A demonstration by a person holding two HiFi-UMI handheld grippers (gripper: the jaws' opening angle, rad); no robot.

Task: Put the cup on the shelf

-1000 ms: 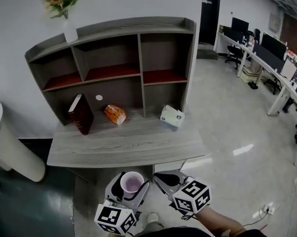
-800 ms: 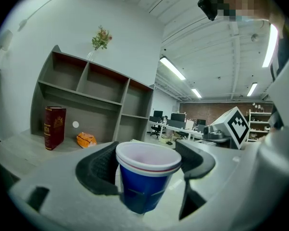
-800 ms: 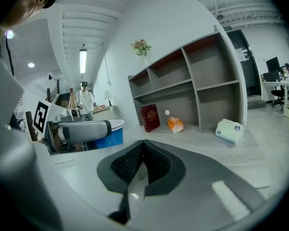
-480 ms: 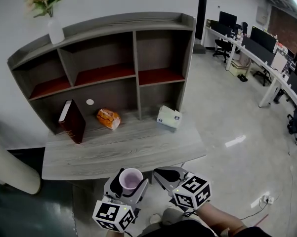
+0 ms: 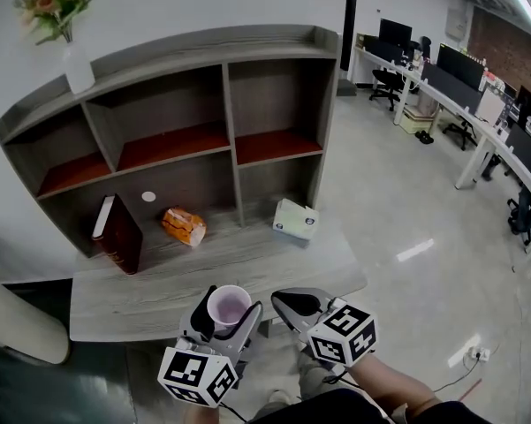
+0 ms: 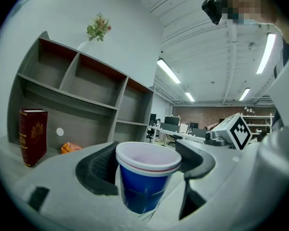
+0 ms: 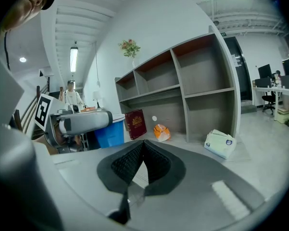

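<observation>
Blue cup [image 6: 146, 177], white inside, upright

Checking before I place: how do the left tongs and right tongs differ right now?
The left tongs grip the blue cup, upright; the right tongs hold nothing. The left tongs' jaws stand wide, pressed on the cup's sides; the right tongs' jaws are closed pad to pad. Shared: both hang side by side just short of the desk, aimed at the shelf.
</observation>
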